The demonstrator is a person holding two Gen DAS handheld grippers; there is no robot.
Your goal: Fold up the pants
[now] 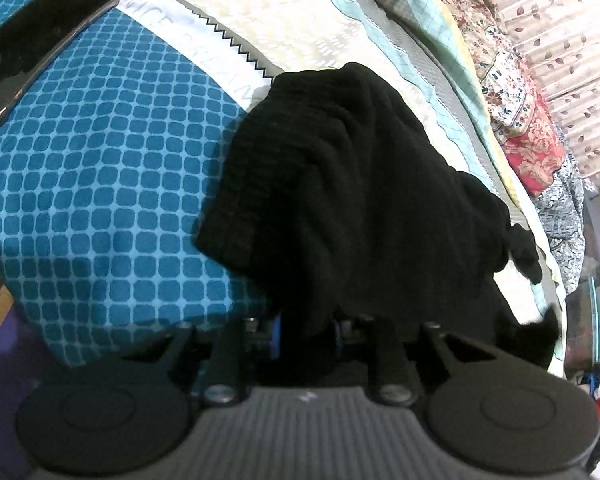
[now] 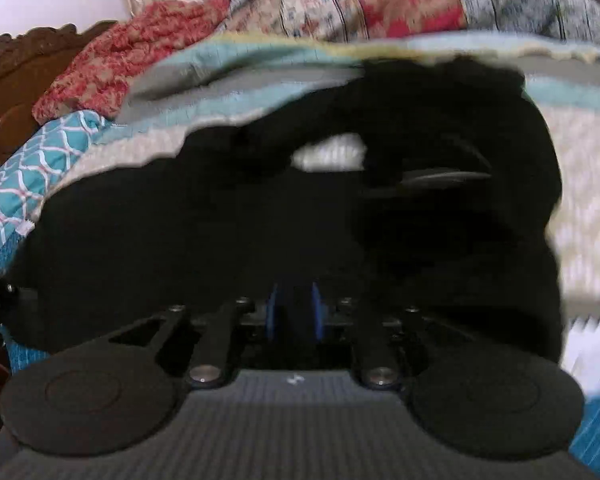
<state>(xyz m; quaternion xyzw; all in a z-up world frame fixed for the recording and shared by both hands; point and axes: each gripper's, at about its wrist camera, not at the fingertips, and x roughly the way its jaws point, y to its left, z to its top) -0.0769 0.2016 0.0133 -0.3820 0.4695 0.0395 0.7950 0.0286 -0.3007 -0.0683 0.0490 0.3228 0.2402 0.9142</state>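
The black pants [image 1: 340, 184] hang bunched in front of my left gripper [image 1: 308, 332], draped over its fingers, which are hidden under the cloth; the jaws look shut on the fabric. In the right wrist view the black pants [image 2: 220, 232] fill the middle, blurred by motion. My right gripper [image 2: 296, 316] shows blue pads close together with black cloth between them, shut on the pants. The cloth is lifted above the bed.
A black phone [image 1: 40, 40] lies on the blue checked bedsheet [image 1: 100, 180]. A cream and teal blanket [image 1: 300, 12] and a floral quilt [image 2: 300, 12] lie beyond. A carved wooden headboard [image 2: 12, 92] stands at the left.
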